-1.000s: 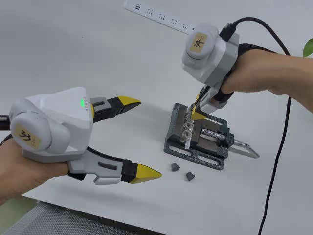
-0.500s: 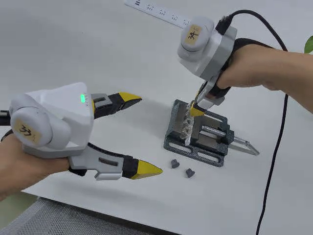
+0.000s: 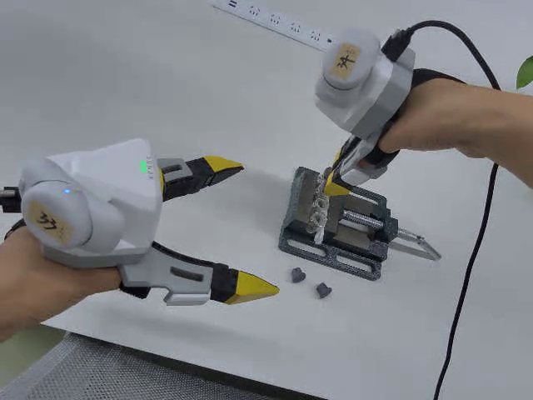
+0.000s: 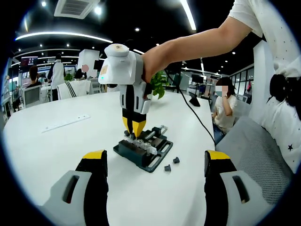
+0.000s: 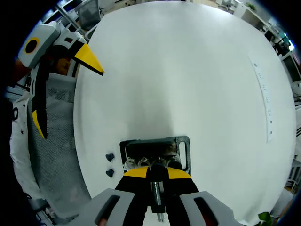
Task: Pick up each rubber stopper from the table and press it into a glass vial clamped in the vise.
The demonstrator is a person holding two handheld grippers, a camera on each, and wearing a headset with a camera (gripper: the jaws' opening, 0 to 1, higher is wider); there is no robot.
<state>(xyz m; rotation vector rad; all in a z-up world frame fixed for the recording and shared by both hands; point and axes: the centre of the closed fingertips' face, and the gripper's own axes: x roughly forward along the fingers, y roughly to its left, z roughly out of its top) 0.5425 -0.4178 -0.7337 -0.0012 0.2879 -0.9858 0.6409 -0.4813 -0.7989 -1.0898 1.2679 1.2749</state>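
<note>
The right gripper (image 3: 335,188) is held directly over the vise (image 3: 330,257), its jaws drawn close together at the mouths of the glass vials (image 3: 318,213) clamped there. Something dark is glimpsed between the tips in the right gripper view, but whether a stopper is pinched cannot be told. The left gripper (image 3: 258,229) is held well left of the vise, with its jaws spread wide and nothing between them. Two rubber stoppers (image 3: 297,273) (image 3: 323,290) are left lying on the table just in front of the vise.

If force is applied off the vial's axis, the glass may be cracked or a stopper seated crooked. The vise is not seen to be fastened down, so it may be shifted.

Round stickers are carried on both grippers, but their dark marks cannot be read. No legible writing is seen on the power strip (image 3: 275,18) beyond the vise.
</note>
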